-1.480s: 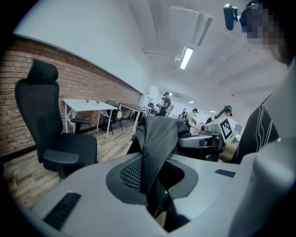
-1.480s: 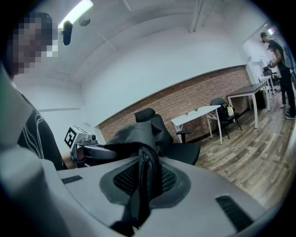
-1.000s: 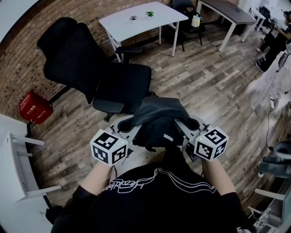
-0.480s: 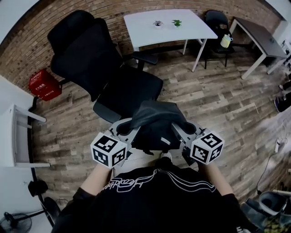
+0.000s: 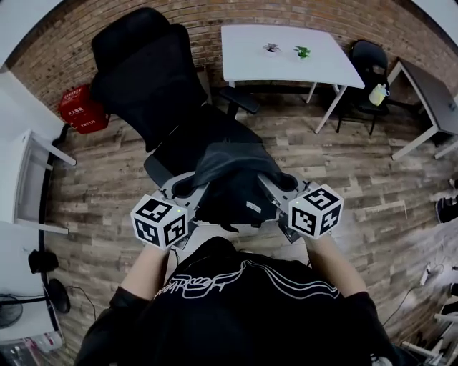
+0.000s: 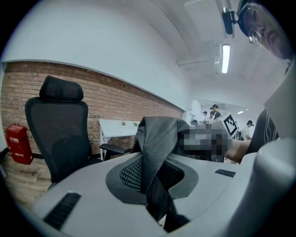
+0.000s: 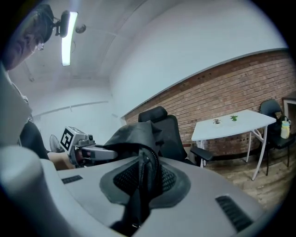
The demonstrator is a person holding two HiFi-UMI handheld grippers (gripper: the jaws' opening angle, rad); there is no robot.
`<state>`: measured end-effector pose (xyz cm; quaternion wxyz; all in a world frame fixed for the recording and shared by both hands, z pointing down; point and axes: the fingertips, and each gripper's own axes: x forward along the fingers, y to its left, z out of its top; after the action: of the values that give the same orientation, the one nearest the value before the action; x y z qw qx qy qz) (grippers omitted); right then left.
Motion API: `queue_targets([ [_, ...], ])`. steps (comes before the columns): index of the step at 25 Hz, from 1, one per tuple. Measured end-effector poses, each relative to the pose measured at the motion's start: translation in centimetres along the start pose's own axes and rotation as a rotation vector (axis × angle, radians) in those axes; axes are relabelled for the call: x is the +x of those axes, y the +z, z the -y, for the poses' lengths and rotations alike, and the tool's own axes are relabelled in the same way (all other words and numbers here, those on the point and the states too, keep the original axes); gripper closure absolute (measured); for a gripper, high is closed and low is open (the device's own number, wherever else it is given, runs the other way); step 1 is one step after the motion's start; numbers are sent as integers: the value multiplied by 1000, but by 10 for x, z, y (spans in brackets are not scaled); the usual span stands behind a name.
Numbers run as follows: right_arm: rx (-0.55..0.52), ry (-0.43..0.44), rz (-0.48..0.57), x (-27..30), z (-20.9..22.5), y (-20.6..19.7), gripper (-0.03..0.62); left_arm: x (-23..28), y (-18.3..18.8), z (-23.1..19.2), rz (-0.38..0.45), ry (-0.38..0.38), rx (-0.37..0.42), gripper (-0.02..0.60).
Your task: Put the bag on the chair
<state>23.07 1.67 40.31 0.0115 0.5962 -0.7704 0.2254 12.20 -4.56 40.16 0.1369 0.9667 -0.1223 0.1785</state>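
Pinching folds of the black bag (image 5: 235, 187): left hand-held gripper (image 5: 184, 189) and right hand-held gripper (image 5: 288, 184), the bag slung between them. Black chair (image 5: 195, 139) stood close ahead. The step called for a level carry, lowering centred on the seat, then release. Beyond lay wood floor (image 5: 372, 168), white table (image 5: 286, 61) and brick wall (image 5: 215, 14).

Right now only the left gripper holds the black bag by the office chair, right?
No, both hold it: the right gripper view shows the right gripper shut on the bag too, like the left gripper, by the office chair.
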Motion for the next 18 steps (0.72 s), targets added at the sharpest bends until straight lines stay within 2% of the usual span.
queue_targets([
  [10, -34, 63, -63, 60, 41, 24, 556, 35, 16, -52, 26, 73, -44, 505],
  [18, -10, 88, -103, 132, 93, 38, 556, 84, 25, -118, 16, 131, -105, 503],
])
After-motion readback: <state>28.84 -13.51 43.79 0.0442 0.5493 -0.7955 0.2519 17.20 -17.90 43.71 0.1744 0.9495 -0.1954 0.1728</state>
